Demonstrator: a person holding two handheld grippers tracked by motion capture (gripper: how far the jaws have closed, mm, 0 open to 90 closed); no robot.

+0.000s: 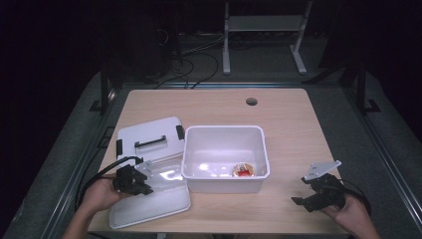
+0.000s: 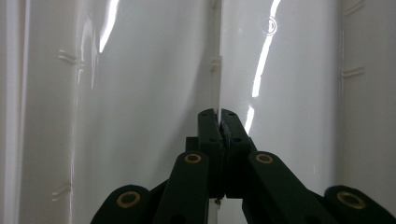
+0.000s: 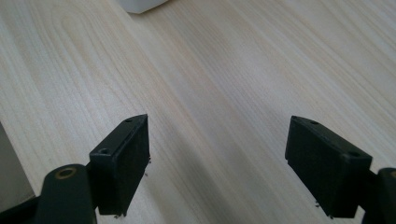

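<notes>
A white translucent lid (image 1: 161, 201) lies flat at the table's front left, beside a white plastic bin (image 1: 224, 129). My left gripper (image 1: 147, 187) rests over the lid's left part. In the left gripper view the left gripper (image 2: 218, 115) has its jaws together on a thin upright ridge of that lid (image 2: 140, 93). My right gripper (image 1: 300, 192) hovers at the front right, clear of the bin. Its jaws stand wide apart in the right gripper view, where the right gripper (image 3: 218, 124) has only bare wood between them. A small round item with red on it (image 1: 243, 171) sits in the bin's front right corner.
A second white lid with a black handle (image 1: 149, 135) lies behind the first one. The wooden table (image 1: 288, 124) has a round hole (image 1: 251, 101) near its far edge. A corner of the bin (image 3: 142, 4) shows ahead of the right gripper. Cables and a metal stand are on the floor beyond.
</notes>
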